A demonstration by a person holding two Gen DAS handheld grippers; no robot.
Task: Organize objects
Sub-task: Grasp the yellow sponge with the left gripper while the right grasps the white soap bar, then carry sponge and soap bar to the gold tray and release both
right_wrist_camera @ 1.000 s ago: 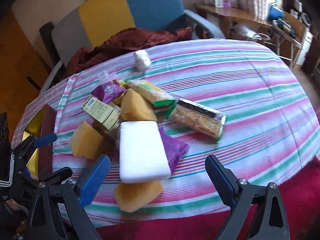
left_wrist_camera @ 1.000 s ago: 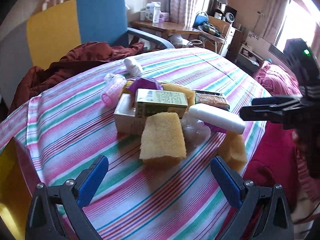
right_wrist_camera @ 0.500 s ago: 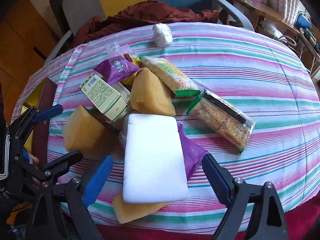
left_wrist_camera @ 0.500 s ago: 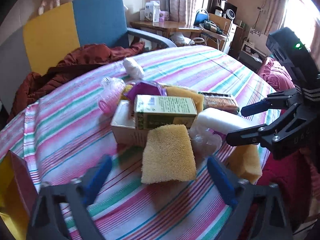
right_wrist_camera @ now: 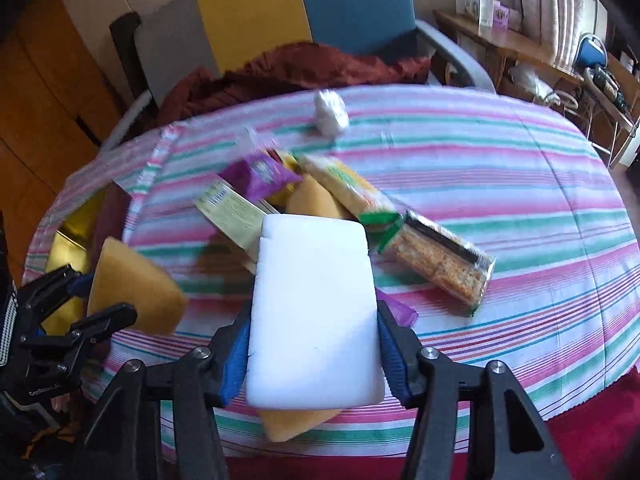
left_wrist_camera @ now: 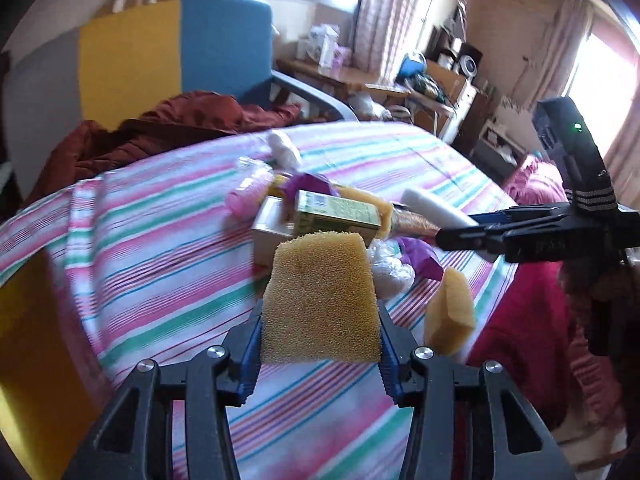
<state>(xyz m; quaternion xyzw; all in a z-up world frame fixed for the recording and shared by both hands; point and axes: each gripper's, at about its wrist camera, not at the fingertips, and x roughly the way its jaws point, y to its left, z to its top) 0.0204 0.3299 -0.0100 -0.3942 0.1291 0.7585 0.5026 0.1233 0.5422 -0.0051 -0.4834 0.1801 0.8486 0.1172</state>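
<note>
- The left claw (left_wrist_camera: pixel 320 354) was pinching the yellow sponge (left_wrist_camera: pixel 320 300) by its two side edges at lower centre of the left wrist frame, its blue pads (left_wrist_camera: pixel 251 354) pressed into the foam.
- The right claw (right_wrist_camera: pixel 312 354) was pinching the white foam block (right_wrist_camera: pixel 314 312) the same way at lower centre of the right wrist frame; the block's far end reached toward the pile.
- Just beyond both claws, mid-frame, lay the rest of the clutter on the striped tabletop (right_wrist_camera: pixel 520 168): a green carton (left_wrist_camera: pixel 338 214), a purple packet (right_wrist_camera: pixel 260 174), a cracker pack (right_wrist_camera: pixel 444 268), and another yellow sponge (left_wrist_camera: pixel 450 314) at the tabletop's near edge.
- Farther off, upper centre of the right wrist frame, a small white wad (right_wrist_camera: pixel 330 112) sat apart from the pile.
- Judgement: both pieces looked soft, so the grip should be firm enough to hold but not so hard as to fold them.
- Each should probably be raised straight up before travelling sideways, since the block's far end sat close to the carton and could drag it.
- With both claws loaded near each other, they would do well to keep apart while carrying.
</note>
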